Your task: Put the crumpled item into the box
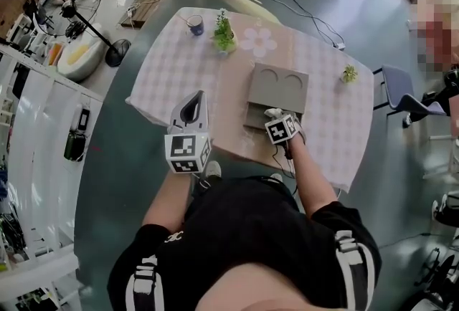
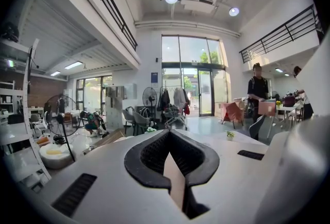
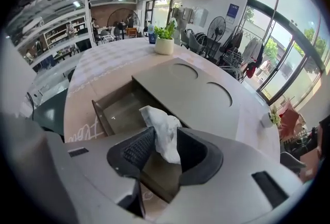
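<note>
A crumpled white tissue (image 3: 159,121) stands between the jaws of my right gripper (image 3: 165,141), leaning on the right pad with a gap to the ribbed left pad. The jaws are open, over the pulled-out drawer (image 3: 119,112) of a grey box (image 3: 192,89) with two round recesses on top. In the head view the right gripper (image 1: 276,116) sits at the box's (image 1: 281,84) near edge, over its drawer (image 1: 254,118). My left gripper (image 1: 194,97) hovers at the table's front edge, left of the box, tips together and nothing in them. In its own view the left gripper (image 2: 168,132) points out into the room.
The checked tablecloth (image 1: 163,74) carries a potted plant (image 1: 224,34), a blue cup (image 1: 195,24) and a small plant (image 1: 349,74). A fan stand (image 1: 109,46) is left of the table, a chair (image 1: 401,93) right. A person (image 2: 257,98) stands far off.
</note>
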The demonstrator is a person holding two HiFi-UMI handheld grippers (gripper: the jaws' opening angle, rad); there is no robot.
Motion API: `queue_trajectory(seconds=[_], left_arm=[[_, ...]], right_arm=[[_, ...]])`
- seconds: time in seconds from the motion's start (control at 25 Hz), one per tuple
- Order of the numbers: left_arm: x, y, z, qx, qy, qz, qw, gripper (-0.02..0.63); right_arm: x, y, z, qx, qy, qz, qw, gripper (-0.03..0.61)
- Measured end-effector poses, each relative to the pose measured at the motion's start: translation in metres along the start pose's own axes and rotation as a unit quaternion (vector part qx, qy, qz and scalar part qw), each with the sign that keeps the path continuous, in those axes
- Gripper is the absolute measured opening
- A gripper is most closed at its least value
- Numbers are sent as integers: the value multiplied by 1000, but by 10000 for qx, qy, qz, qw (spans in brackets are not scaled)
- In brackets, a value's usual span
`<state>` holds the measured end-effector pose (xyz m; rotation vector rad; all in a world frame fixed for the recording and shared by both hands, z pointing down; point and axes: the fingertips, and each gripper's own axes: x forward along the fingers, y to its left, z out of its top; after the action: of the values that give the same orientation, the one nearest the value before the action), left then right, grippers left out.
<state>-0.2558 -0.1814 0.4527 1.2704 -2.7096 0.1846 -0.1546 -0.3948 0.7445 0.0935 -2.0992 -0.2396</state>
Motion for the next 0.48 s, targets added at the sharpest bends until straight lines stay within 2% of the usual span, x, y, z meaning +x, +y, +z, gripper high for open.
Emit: queue_trajectory(seconds=[0.2,0.36,0.48], left_arm=[[6,-7,-4,-22,19,-110,9999,3],[11,-15,-4,-34,18,-219,9998,3],[15,-23,-2,-41,-2,-311,9995,3]], right_arm=[[-15,-6,4,376,-190,37,9991,147],[-45,-21,26,704,-776,-64,9945,146],[-78,-39,47,1086,-1405,-295,9837,138]])
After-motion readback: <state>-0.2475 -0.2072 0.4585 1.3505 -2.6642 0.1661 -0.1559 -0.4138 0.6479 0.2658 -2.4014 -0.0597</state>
